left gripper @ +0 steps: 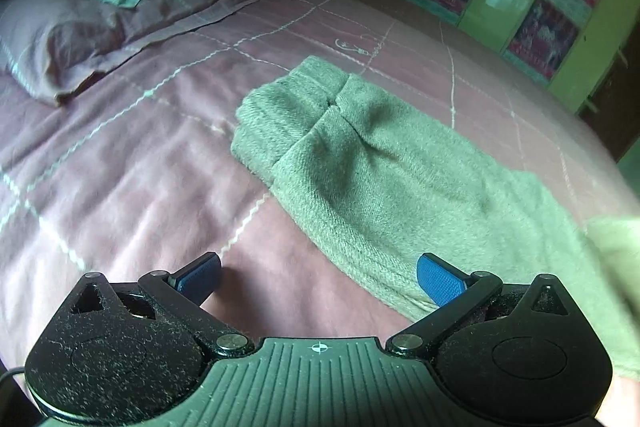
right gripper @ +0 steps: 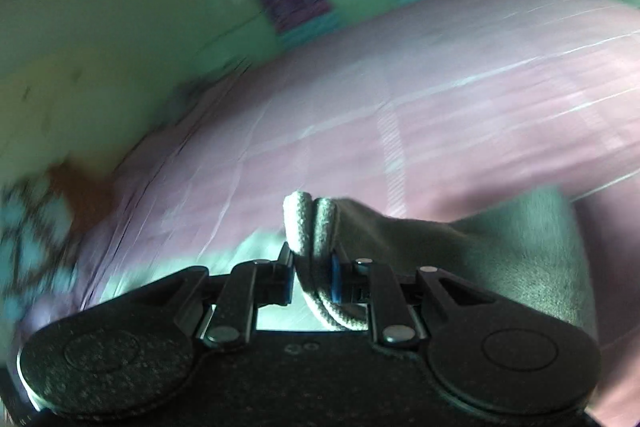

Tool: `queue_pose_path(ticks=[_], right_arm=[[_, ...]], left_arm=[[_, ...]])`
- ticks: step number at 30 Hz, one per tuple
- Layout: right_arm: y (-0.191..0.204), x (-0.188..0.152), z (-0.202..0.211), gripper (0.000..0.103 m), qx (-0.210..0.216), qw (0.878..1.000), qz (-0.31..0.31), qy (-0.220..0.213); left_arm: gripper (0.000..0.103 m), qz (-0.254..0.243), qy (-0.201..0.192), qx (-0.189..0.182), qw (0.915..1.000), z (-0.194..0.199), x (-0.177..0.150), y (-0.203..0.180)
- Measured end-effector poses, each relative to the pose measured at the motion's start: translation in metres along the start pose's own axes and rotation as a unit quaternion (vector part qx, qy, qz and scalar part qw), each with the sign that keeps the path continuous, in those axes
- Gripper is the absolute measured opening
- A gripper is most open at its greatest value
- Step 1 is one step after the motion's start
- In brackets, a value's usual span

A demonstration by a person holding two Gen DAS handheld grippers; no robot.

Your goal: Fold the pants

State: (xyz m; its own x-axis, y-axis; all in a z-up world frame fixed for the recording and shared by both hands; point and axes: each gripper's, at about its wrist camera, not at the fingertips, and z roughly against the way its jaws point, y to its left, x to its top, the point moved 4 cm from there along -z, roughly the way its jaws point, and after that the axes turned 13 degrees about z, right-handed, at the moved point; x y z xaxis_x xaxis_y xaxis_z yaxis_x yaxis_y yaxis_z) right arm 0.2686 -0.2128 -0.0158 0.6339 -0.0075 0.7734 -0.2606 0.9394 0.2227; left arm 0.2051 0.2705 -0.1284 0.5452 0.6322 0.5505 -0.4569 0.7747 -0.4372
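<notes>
Pants (left gripper: 384,163): soft, limp grey-green fleece, partly folded on the pink bed sheet (left gripper: 132,171); best taken at a thick rolled hem or edge. Right gripper (right gripper: 314,273): clamped on a doubled edge of the fabric; left gripper (left gripper: 318,277): spread wide, empty, just beside the garment. Right wrist view motion-blurred; remainder of garment cut off.

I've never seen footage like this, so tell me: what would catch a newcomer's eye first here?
Probably the grey-green pants, lying part-folded across the middle of a pink checked bedspread. Next, the right gripper pinching a thick bunched edge of those pants between its blue pads, the room behind it blurred. The left gripper hangs wide open over the bedspread beside the pants, holding nothing.
</notes>
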Motion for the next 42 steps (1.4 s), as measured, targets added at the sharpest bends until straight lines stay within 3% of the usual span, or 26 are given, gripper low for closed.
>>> queue_pose_path(ticks=[2,6,11,20,28,31,35,37,39,42], right_arm=[[0.027,-0.015,-0.019,0.016,0.021,0.999,0.034,0.031],[0.056,-0.049,-0.043,0.017,0.015,0.992,0.089,0.085],[0.058,-0.071,-0.046,0.017,0.003,0.991,0.091,0.099],[0.085,-0.074,-0.046,0.017,-0.012,0.983,0.163,0.088],[0.116,-0.099,-0.044,0.017,-0.021,0.955,0.283,0.087],[0.119,-0.106,-0.047,0.023,-0.031,0.949,0.301,0.092],[0.134,-0.117,-0.048,0.040,-0.043,0.947,0.308,0.084],[0.143,-0.117,-0.039,0.040,-0.020,0.952,0.299,0.063],[0.151,-0.113,-0.020,0.035,0.050,0.959,0.278,0.027],[0.153,-0.109,0.003,0.034,0.053,0.956,0.289,-0.008]], left_arm=[[0.103,0.003,-0.001,-0.003,1.0000,0.003,-0.002,0.002],[0.103,-0.012,-0.007,-0.008,0.9999,0.011,-0.007,-0.002],[0.103,-0.025,-0.022,-0.007,0.9994,0.019,-0.009,-0.005],[0.103,-0.022,-0.018,-0.009,0.9995,0.021,-0.011,-0.003],[0.103,-0.036,-0.012,0.001,0.9993,0.018,-0.013,-0.006],[0.103,-0.041,-0.012,0.005,0.9991,0.017,-0.013,-0.008],[0.103,-0.050,-0.015,0.008,0.9986,0.018,-0.014,-0.010],[0.103,-0.054,-0.018,0.010,0.9983,0.019,-0.014,-0.010],[0.103,-0.060,-0.013,0.016,0.9980,0.017,-0.014,-0.013],[0.103,-0.057,-0.011,-0.009,0.9983,0.021,-0.015,-0.029]])
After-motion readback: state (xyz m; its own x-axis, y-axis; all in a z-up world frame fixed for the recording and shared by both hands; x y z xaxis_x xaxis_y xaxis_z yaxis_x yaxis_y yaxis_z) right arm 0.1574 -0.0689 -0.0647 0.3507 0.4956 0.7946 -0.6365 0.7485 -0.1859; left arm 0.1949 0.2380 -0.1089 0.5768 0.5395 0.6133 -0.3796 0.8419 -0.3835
